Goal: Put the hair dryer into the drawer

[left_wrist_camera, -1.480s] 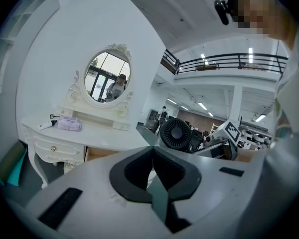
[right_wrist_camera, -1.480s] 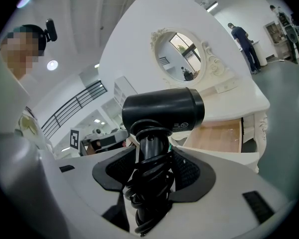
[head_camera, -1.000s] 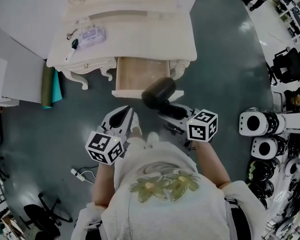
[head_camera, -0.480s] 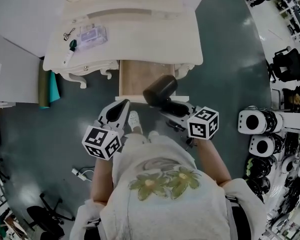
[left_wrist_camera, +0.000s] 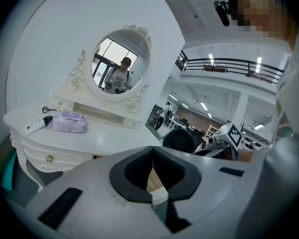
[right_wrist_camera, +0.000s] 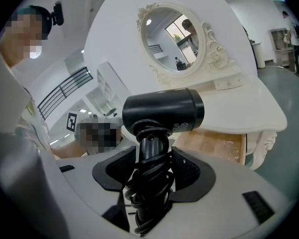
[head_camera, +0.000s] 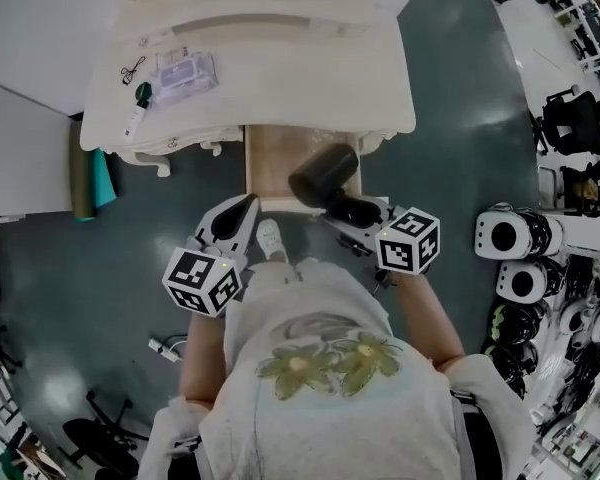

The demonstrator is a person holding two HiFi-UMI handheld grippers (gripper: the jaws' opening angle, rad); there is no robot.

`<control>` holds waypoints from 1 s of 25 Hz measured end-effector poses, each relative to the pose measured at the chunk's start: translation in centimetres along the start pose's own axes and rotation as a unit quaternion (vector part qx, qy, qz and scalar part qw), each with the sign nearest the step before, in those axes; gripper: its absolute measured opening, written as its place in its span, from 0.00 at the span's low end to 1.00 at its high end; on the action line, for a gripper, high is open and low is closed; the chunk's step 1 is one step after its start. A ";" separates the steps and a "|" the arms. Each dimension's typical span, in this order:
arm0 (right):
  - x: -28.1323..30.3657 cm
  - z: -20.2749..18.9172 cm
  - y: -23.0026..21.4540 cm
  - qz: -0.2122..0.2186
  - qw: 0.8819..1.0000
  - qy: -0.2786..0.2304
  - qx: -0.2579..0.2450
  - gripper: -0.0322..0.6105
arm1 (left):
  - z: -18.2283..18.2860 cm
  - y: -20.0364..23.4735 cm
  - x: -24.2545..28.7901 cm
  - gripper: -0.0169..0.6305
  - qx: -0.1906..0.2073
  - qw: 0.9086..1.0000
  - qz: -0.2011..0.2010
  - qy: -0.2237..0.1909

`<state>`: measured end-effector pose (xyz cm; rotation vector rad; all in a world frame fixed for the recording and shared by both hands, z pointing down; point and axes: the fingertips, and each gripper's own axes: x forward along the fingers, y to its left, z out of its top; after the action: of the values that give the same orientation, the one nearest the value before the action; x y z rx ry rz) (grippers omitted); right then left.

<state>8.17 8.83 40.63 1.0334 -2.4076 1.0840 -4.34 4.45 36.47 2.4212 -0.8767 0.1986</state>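
1. Two grippers show in the head view. Your right gripper (head_camera: 354, 210) is clamped on the handle of the hair dryer (head_camera: 323, 173), whose black barrel sits at 11 o'clock from the jaws. The barrel shows over the right front corner of the open drawer (head_camera: 273, 160).
2. Only the right gripper view shows the grip closely. The jaws press both sides of the handle, with the black cord (right_wrist_camera: 148, 195) wound round it and bunched between the pads. The barrel lies crosswise above, and the drawer's wooden floor shows at 3 o'clock behind it.
3. Your left gripper (head_camera: 242, 210) sits at 9 o'clock from the right one, just in front of the drawer. Its own view shows the jaws drawn together with nothing between them. That view alone shows the dryer's round rear grille, at 1 o'clock.
4. Both gripper views show the oval mirror (left_wrist_camera: 120, 63) on the dressing table (head_camera: 310, 58), which the head view crops. A purple pouch (head_camera: 185, 71) lies at 10 o'clock on the tabletop.
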 end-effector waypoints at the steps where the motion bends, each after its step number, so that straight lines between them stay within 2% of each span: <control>1: 0.3 0.1 -0.1 -0.003 1.000 0.002 -0.002 0.39 | 0.0 0.4 0.0 0.04 -0.002 1.000 -0.003 0.002; 11: 3.0 1.5 -1.4 -0.028 0.997 0.042 -0.056 0.39 | -0.2 3.1 0.9 0.04 -0.022 0.999 -0.024 0.023; 25: 6.2 1.8 -3.3 -0.010 0.987 0.113 -0.116 0.39 | -0.7 5.8 2.2 0.04 -0.052 0.998 0.000 0.043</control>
<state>6.22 2.98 44.45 0.8096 -2.2688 0.8394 -6.24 -0.03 40.29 2.2985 -0.8285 0.2489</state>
